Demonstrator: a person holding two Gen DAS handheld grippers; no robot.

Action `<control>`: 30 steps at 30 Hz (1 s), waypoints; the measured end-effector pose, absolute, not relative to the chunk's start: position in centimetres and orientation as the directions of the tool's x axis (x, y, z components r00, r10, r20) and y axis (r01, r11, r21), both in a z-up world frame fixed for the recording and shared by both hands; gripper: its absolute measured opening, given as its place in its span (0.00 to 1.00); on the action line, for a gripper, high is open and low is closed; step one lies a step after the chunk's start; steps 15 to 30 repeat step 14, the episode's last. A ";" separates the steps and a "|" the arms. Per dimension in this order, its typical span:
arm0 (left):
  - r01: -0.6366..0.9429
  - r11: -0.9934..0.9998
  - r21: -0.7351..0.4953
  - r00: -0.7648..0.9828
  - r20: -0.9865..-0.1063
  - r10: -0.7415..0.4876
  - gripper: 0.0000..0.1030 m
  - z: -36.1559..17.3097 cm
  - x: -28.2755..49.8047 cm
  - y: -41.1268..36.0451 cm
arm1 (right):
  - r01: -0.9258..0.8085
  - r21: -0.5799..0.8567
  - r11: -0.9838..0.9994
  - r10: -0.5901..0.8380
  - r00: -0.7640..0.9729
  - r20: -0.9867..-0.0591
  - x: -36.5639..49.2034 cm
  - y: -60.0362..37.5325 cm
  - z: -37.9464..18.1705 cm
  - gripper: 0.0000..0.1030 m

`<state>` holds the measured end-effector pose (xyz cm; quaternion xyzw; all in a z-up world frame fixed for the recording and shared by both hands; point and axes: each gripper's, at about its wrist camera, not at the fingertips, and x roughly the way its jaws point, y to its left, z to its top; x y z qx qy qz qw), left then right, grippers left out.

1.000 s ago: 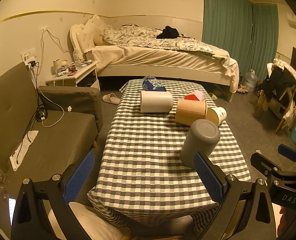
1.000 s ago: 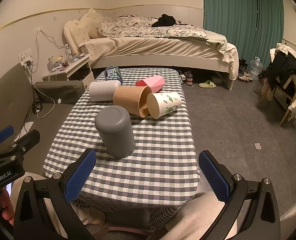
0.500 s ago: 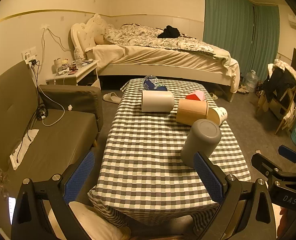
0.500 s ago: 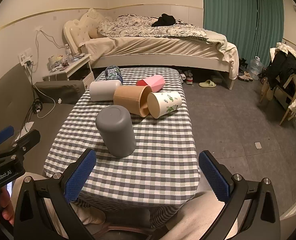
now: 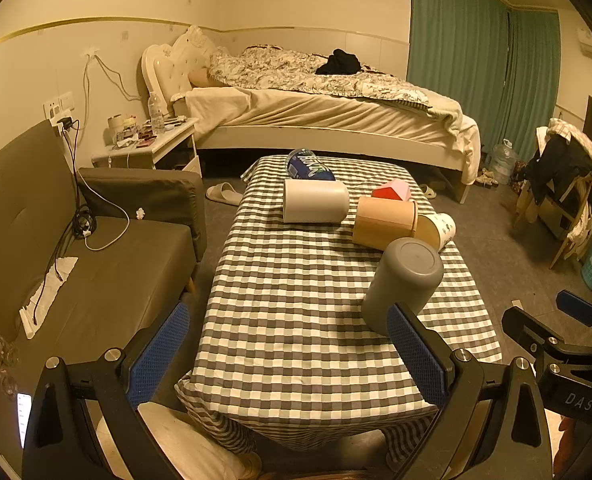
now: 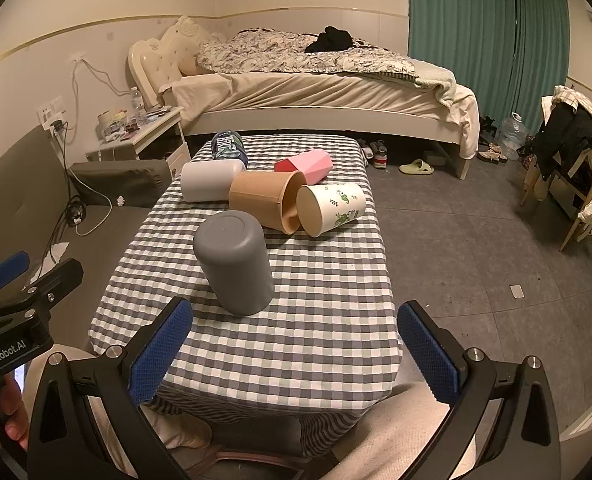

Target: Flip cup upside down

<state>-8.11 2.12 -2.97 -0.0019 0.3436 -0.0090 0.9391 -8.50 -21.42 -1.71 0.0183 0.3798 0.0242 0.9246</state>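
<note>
A grey cup [image 6: 234,262] stands upside down, base up, on the checked tablecloth [image 6: 316,320]; it also shows in the left wrist view [image 5: 404,284]. Behind it lie several cups on their sides: a white one [image 6: 212,180], a tan one [image 6: 266,200], a leaf-printed paper one [image 6: 332,208], a pink one [image 6: 306,166] and a blue printed one [image 6: 228,145]. My left gripper [image 5: 288,356] is open and empty at the table's near edge. My right gripper [image 6: 294,354] is open and empty, in front of the grey cup.
A dark sofa [image 5: 96,272] runs along the table's left side. A bed [image 6: 316,92] stands beyond the table, with a cluttered nightstand [image 5: 148,148] at its head. A chair piled with clothes [image 6: 572,152] is at the right. Grey floor [image 6: 476,248] lies to the right.
Both views have shifted only slightly; the grey cup and the lying cups stay where they were. Both grippers stay open.
</note>
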 end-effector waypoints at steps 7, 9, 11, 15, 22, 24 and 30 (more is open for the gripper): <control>0.008 1.000 -0.010 0.755 -0.656 -0.012 0.99 -3.2 -7.8 2.1 | -0.033 0.054 0.998 0.061 0.705 -0.707 -8.2 -21.1 -1.8 1.00; 0.007 1.000 -0.008 0.755 -0.656 -0.011 0.99 -3.2 -7.8 2.1 | -0.033 0.054 0.998 0.061 0.704 -0.707 -8.2 -21.1 -1.8 1.00; 0.004 1.000 -0.002 0.757 -0.653 -0.005 0.99 -3.2 -7.9 2.1 | -0.033 0.054 0.998 0.061 0.704 -0.708 -8.2 -21.1 -1.8 1.00; 0.005 1.000 0.006 0.761 -0.649 0.000 0.99 -3.2 -8.0 1.9 | -0.032 0.054 0.998 0.061 0.702 -0.709 -8.1 -21.1 -2.0 1.00; 0.005 1.000 0.006 0.761 -0.649 0.000 0.99 -3.2 -8.0 1.9 | -0.032 0.054 0.998 0.061 0.702 -0.709 -8.1 -21.1 -2.0 1.00; 0.005 1.000 0.006 0.761 -0.649 0.000 0.99 -3.2 -8.0 1.9 | -0.032 0.054 0.998 0.061 0.702 -0.709 -8.1 -21.1 -2.0 1.00; 0.005 1.000 0.006 0.761 -0.649 0.000 0.99 -3.2 -8.0 1.9 | -0.032 0.054 0.998 0.061 0.702 -0.709 -8.1 -21.1 -2.0 1.00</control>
